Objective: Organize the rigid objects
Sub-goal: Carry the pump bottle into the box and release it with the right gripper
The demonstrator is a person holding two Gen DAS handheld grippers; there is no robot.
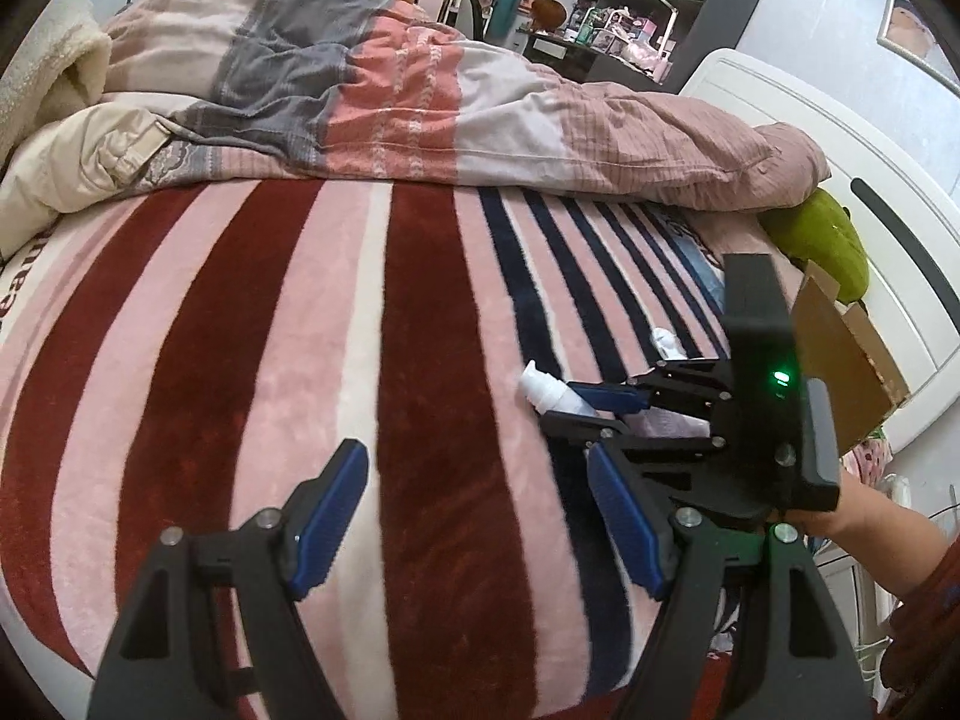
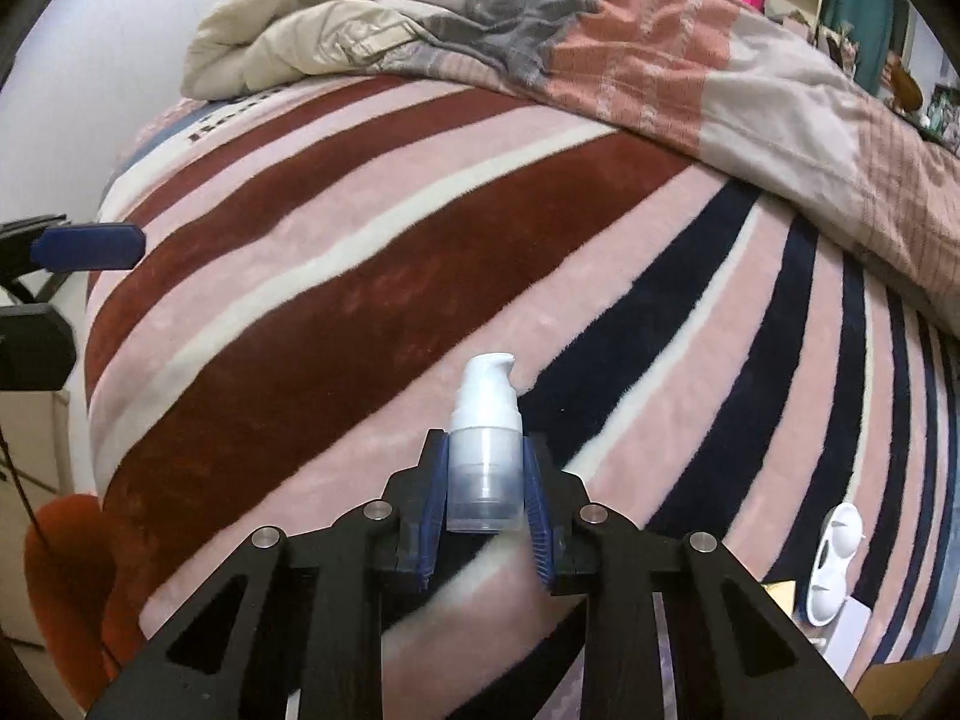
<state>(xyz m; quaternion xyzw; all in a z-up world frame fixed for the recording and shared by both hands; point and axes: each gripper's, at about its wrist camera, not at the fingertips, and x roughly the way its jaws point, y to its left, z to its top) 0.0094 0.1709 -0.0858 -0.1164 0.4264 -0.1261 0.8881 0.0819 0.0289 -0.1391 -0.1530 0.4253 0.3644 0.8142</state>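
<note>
Right hand-held gripper (image 2: pixel 485 495) clenched on small pump bottle (image 2: pixel 483 450), held above striped bed blanket (image 2: pixel 360 276); left hand-held gripper (image 1: pixel 480 516) released, empty; bottle likely light, stiff, smooth plastic: grip mid-body, not pump head

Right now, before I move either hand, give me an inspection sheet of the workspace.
Surface: striped blanket on a bed, soft and uneven.
Job's things: pump bottle held between the right gripper's fingers, nozzle pointing away; cardboard box at the bed's right edge.
Clutter: white plastic holder on the blanket by the box; rumpled quilt and cream jacket at the far side; green plush behind the box.
Grippers: right gripper shut on the pump bottle; left gripper open, holding nothing.
Cables: thin white cord below the bed's right edge, hard to make out.
Surroundings: crowded shelves and a white headboard.
</note>
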